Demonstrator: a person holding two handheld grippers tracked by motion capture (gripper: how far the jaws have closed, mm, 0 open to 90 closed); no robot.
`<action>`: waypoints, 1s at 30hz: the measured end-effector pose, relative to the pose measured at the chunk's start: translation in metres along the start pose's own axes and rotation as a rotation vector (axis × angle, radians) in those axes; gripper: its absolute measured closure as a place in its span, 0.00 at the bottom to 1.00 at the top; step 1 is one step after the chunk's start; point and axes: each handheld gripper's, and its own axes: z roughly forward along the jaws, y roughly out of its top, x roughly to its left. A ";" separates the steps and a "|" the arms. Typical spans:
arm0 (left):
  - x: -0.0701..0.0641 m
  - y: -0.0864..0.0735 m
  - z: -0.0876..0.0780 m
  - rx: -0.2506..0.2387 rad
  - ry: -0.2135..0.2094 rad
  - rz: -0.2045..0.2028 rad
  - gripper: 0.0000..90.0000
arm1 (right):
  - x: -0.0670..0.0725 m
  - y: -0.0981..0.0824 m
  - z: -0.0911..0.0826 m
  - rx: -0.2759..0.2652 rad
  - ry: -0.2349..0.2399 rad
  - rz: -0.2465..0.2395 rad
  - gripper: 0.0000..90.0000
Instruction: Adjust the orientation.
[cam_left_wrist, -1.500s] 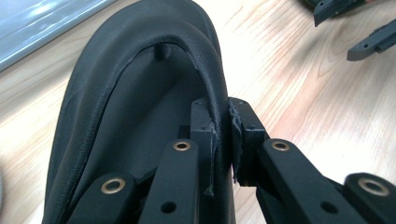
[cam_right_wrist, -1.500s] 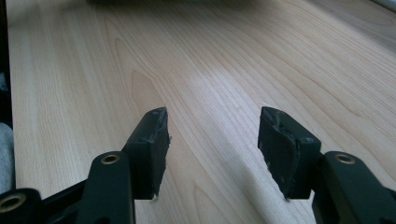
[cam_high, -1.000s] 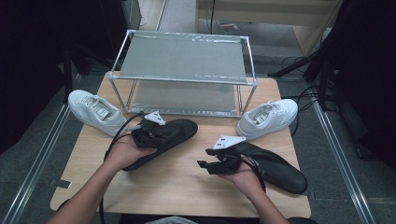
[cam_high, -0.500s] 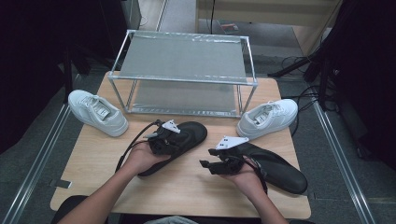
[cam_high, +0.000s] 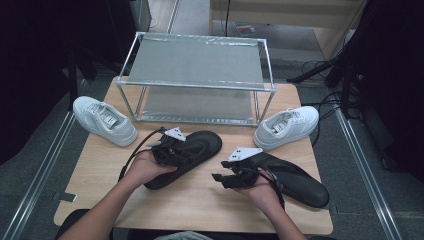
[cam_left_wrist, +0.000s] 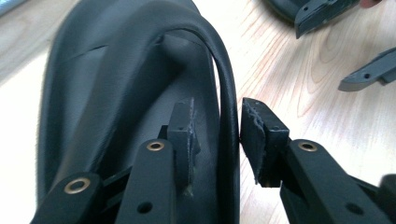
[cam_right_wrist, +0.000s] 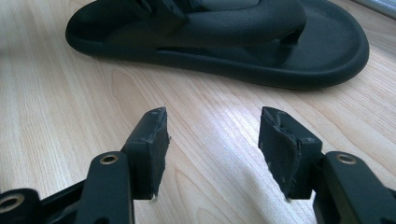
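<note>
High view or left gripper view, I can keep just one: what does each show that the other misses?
High view: a metal rack and two white sneakers. Left gripper view: the left gripper up close, its jaws just opening, one each side of the sandal strap without pressing it. Both: the black sandal lying on the wooden table.

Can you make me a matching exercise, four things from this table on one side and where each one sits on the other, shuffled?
Things:
1. left white sneaker
2. right white sneaker
3. black sandal at the left gripper
4. metal rack

Places:
A. far side of the table, in the middle
B. middle of the table, strap between the left gripper's parted jaws
C. left edge, beside the rack
D. right of the rack's front corner

Pairs: 1-C, 2-D, 3-B, 4-A
</note>
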 end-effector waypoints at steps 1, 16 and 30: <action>0.001 -0.001 -0.002 -0.005 -0.003 0.000 0.71 | 0.000 0.000 0.000 0.001 0.000 0.001 0.48; 0.015 -0.017 -0.033 -0.064 0.021 -0.023 0.64 | 0.003 0.004 0.007 0.006 0.003 -0.011 0.48; 0.033 -0.039 -0.051 -0.069 0.082 -0.084 0.66 | 0.007 0.014 0.019 0.009 0.031 -0.055 0.49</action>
